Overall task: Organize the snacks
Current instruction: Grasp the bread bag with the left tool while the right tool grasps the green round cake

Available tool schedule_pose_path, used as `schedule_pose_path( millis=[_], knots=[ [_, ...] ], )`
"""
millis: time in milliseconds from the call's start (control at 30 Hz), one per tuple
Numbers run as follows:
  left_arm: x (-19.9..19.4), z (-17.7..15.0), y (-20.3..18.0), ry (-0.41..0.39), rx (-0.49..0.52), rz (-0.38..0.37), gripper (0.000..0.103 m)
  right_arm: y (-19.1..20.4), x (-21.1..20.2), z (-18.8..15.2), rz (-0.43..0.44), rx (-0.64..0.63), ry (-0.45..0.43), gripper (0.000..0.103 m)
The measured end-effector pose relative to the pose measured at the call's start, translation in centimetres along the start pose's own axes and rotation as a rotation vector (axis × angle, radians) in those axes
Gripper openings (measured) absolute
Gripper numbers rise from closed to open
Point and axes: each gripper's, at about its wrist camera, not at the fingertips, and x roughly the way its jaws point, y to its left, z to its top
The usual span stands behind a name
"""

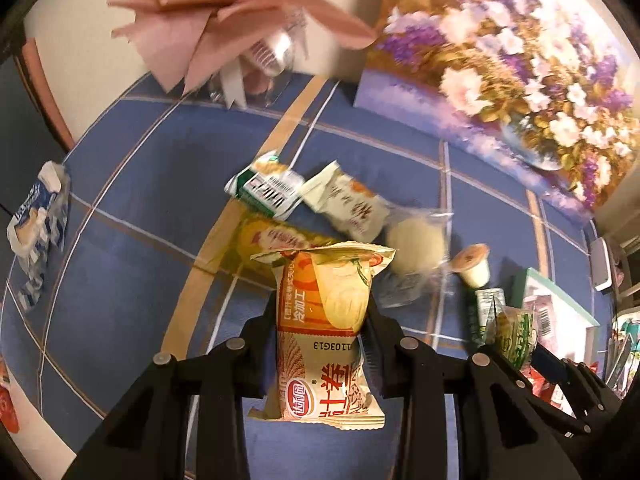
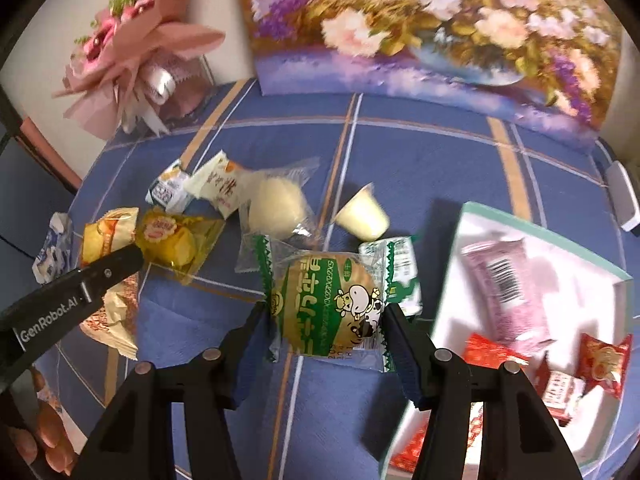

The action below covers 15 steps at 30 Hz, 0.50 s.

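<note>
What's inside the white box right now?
In the white box: a pink packet with a barcode, plus several red snack packets along its lower part. The right gripper arm covers the near corner, so anything there is hidden.

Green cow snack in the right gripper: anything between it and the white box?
Nothing visible. The green cow snack is held in the right gripper above the blue cloth; the white box sits open just to its right, a free patch beside the pink packet.

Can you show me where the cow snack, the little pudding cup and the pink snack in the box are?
cow snack point(image 2: 329, 307): right wrist view, middle of its green wrapper.
pudding cup point(image 2: 362, 220): right wrist view, its pale side.
pink snack point(image 2: 505, 284): right wrist view, on its barcode.
</note>
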Motion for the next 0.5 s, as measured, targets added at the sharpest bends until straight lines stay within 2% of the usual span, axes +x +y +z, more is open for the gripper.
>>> schedule_pose_path(
  millis=[200,500],
  knots=[
    [-1.3,0.1,-2.4,-0.041,0.025,-0.034,0.038,-1.7,-1.6,0.3,-0.042,0.027,-0.037,0.061],
    [-2.1,-0.5,-7.0,-0.057,0.103,-0.101,0.038,-8.2,-3.5,0.3,-0.067,0.199,-0.051,0.061]
  ],
)
